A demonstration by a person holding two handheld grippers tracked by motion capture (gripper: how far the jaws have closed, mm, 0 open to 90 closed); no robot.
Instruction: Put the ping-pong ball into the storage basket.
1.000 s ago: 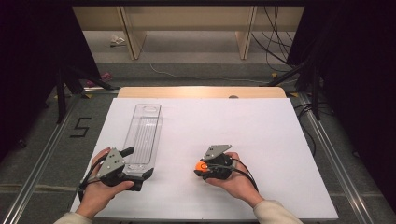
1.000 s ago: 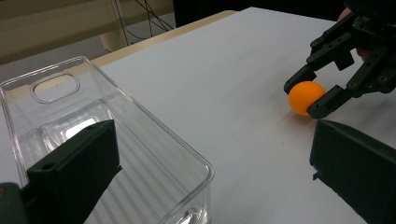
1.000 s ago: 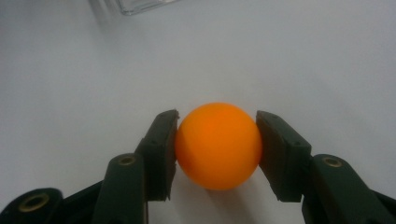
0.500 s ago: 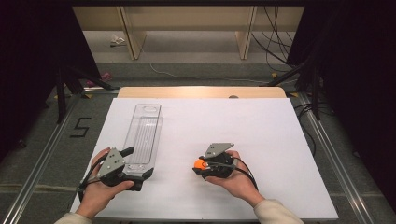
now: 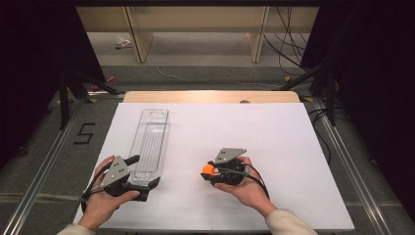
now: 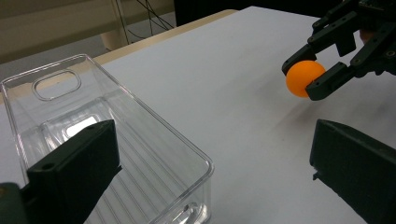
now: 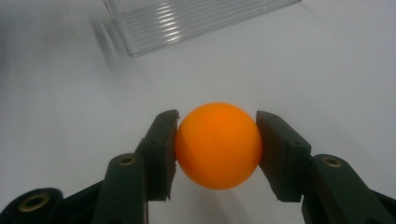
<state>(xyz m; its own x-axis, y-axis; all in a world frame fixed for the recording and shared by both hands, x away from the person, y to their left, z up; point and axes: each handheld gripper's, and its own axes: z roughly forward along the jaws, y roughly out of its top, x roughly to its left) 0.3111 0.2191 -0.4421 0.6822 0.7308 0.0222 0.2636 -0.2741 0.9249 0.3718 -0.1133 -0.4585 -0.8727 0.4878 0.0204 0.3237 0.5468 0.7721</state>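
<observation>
From above, my right gripper (image 5: pixel 209 170) clamps the orange ball (image 5: pixel 208 170) low on the white tabletop (image 5: pixel 274 147), at about 6 o'clock of its middle, while my left gripper (image 5: pixel 142 171) sits at the near end of the clear tray (image 5: pixel 150 142), at 9 o'clock of the ball. Along my left jaws, spread wide with the tray's (image 6: pixel 116 135) near corner between them, the ball (image 6: pixel 304 77) shows at 2 o'clock. Along my right jaws, both pads (image 7: pixel 164 149) press the ball (image 7: pixel 218 144).

Lab: rig rails (image 5: pixel 39 183), black curtains (image 5: pixel 34 58)
</observation>
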